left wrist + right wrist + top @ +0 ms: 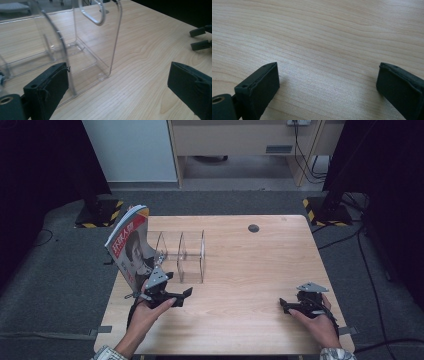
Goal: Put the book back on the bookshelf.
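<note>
With its jaws apart beside the clear rack [182, 255], the left hand-held gripper [182, 296] should approach the leaning magazine [131, 245] squarely, gripping its edge.

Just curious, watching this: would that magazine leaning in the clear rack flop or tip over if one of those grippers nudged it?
Probably. The magazine stands tilted against the clear rack, so a nudge could topple it. It looks thin, likely bending when gripped. Its glossy cover may slip.
</note>
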A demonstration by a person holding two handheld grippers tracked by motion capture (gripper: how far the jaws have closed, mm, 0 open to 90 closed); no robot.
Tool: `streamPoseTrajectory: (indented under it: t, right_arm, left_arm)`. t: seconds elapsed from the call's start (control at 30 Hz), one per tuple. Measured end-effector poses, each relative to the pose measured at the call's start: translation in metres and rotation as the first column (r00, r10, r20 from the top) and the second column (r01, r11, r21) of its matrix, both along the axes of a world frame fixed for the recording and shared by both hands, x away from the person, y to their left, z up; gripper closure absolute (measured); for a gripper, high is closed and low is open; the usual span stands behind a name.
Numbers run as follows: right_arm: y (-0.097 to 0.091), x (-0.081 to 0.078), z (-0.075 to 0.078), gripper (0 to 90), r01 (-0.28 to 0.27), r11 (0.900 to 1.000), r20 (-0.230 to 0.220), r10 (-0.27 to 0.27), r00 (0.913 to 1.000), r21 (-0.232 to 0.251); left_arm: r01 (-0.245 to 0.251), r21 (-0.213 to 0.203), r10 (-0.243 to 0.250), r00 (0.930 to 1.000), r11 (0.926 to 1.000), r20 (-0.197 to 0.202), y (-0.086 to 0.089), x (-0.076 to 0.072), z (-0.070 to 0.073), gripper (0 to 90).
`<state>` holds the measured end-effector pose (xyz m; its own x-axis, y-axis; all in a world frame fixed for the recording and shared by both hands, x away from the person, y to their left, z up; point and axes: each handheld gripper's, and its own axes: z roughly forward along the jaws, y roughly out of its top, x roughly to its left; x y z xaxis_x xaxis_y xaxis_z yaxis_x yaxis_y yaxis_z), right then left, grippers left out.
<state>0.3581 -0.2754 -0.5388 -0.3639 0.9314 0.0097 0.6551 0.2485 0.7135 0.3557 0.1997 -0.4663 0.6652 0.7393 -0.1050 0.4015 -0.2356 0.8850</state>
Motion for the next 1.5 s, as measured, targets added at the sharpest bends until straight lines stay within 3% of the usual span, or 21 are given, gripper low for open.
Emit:
streamPoseTrajectory:
  t: [0.4,0.87,1.5]
  right_arm:
    - [0.0,0.0,0.0,5.0,-0.001,1.0,-0.001,0.001,1.0,0.0]
    - [0.0,0.0,0.0,5.0,-0.001,1.0,0.0,0.001,1.0,0.0]
    - [0.0,0.0,0.0,5.0,0.0,1.0,-0.003,0.0,1.0,0.001]
  left_arm:
    - [0.075,0.04,-0.074,0.997,0.9964,-0.021,-0.04,0.006,-0.006,3.0]
    - [0.124,0.076,-0.12,0.9915,0.9894,-0.049,-0.075,0.015,-0.014,3.1]
    - [0.193,0.136,-0.178,0.9775,0.9718,-0.114,-0.121,0.032,-0.032,3.4]
